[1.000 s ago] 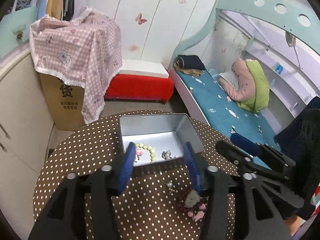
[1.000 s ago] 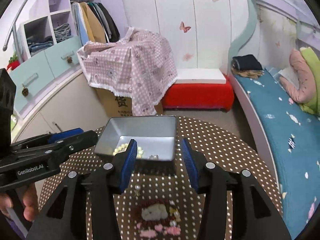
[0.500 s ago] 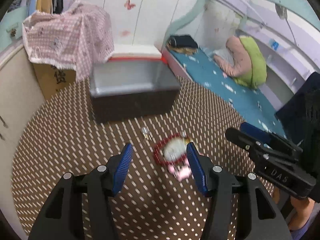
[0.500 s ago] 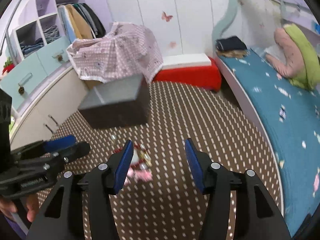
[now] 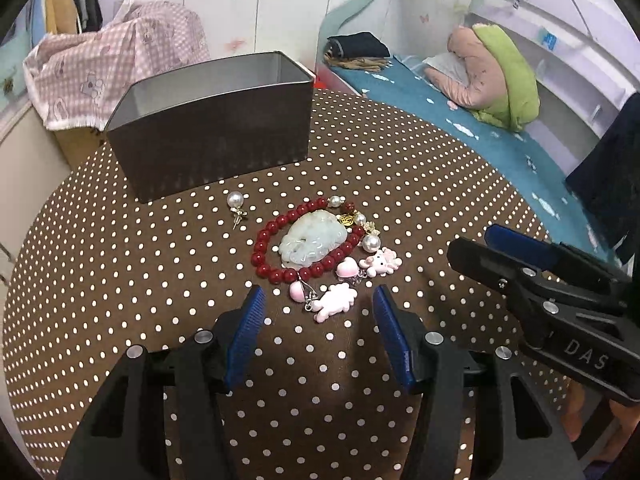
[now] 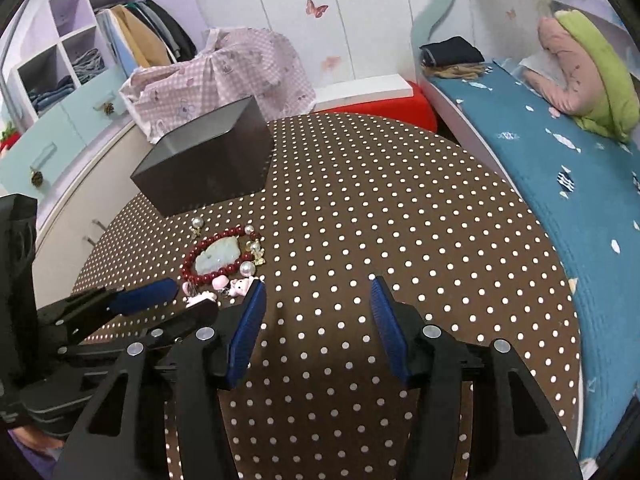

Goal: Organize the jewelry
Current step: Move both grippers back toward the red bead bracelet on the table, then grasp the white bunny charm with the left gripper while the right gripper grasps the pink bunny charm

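The left hand-held gripper (image 5: 318, 312) hovers with jaws apart and empty, just short of the pink cartoon charms (image 5: 334, 302) lying on the round brown polka-dot desk (image 5: 420, 168). Touching them lie a red bead bracelet (image 5: 276, 236) ringing a pale jade pendant (image 5: 312, 240); a pearl earring (image 5: 234, 202) sits nearer the grey metal tin (image 5: 216, 140). The right hand-held gripper (image 6: 316, 300) is likewise open and empty over bare desk. This looks like the approach to a pickup; next, the left jaws likely need to close on one piece.

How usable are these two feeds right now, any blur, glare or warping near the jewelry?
Left wrist view: sharp, red bead bracelet and pearl earring crisp; fisheye bends the metal tin and darkens corners. Right wrist view: also sharp, jewelry smaller at left, soft shadow under the right tongs. No strong glare in either.
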A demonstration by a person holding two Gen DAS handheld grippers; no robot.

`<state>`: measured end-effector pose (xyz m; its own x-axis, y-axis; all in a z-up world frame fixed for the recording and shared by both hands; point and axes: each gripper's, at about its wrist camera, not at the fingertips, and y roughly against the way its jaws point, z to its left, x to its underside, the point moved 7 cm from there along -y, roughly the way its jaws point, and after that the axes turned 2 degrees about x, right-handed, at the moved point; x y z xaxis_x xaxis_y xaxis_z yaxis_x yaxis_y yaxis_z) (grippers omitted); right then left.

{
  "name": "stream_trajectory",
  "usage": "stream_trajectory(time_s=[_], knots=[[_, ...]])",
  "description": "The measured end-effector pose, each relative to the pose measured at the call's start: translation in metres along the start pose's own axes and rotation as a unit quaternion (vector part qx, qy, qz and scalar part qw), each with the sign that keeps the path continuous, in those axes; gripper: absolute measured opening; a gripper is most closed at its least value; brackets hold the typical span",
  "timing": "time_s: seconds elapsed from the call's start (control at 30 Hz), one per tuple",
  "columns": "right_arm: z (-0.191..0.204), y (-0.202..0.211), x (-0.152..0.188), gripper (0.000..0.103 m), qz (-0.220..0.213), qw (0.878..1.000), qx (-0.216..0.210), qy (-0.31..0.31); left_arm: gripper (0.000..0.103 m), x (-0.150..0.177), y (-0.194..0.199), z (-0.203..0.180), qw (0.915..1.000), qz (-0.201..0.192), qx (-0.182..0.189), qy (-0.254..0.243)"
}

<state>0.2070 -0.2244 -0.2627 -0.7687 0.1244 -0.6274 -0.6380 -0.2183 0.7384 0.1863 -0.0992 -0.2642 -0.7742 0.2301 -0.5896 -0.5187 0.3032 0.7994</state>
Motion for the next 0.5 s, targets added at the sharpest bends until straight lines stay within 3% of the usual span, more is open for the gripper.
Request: stream_trajectory(time_s=[0.17, 0.4, 0.5], knots=[[0.007, -0.002, 0.0, 0.053, 0.001, 1.0, 0.0, 0.01, 0.045, 0.001, 0.0, -0.003, 0.9994, -0.001, -0.019, -0.028], [0.018, -0.008, 0.004, 0.053, 0.011, 1.0, 0.0, 0.024, 0.03, -0.002, -0.001, 0.007, 0.9995, -0.002, -0.023, -0.021], [0.023, -0.01, 0.006, 0.058, 0.017, 0.999, 0.002, 0.031, 0.027, -0.004, -0.001, 0.012, 0.9996, -0.002, -0.022, -0.016]])
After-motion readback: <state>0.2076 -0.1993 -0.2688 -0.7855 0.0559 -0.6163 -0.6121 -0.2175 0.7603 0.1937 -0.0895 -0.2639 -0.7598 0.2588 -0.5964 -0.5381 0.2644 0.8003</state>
